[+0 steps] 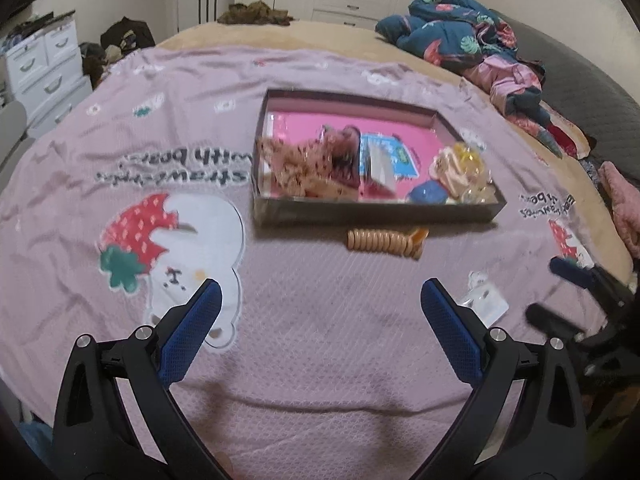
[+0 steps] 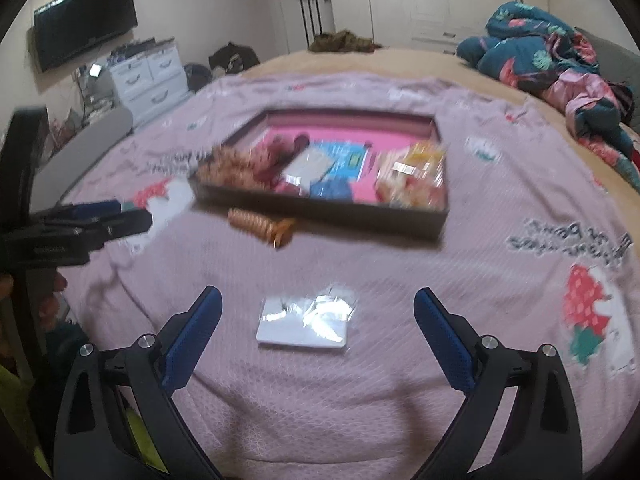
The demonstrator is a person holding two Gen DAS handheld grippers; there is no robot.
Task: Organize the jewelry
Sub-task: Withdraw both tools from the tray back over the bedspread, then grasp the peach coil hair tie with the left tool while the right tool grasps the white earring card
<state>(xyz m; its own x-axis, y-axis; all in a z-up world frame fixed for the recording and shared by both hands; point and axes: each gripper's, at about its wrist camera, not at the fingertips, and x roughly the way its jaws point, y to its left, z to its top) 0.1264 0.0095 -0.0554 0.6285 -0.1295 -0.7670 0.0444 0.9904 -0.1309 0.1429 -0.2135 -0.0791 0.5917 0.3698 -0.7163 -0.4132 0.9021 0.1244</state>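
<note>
Blue-padded tongs first: the right gripper (image 2: 316,328) hangs over the pink blanket (image 2: 360,408) with its jaws spread wide and nothing touching the pads. The left gripper (image 1: 320,320) is spread wide too, with only bare blanket between its fingers.

Sitting right between the right fingers, near the front edge of the bed, is a small white card in a shiny clear sleeve (image 2: 306,322). Looks like an earring card to me, though it's too blurry to see what's on it. My guess on handling: super light, thin, lying flat, and that plastic is going to be slippery. The blanket is soft and dents, so pressing down a bit and pinching across the two short edges, or catching one corner, seems like the way. Squeeze gently, because the card could bend.

Further out, an orange coil hair tie (image 1: 384,242) lies just in front of the near wall of the tray. That one should be springy and grippy, so grab it across the middle of the coil.

Then the dark tray (image 1: 376,212) with a pink floor, towards the middle of the bed, already holding scrunchies and small packets. Past it, bundled bedding (image 1: 452,24) at the far right corner.
</note>
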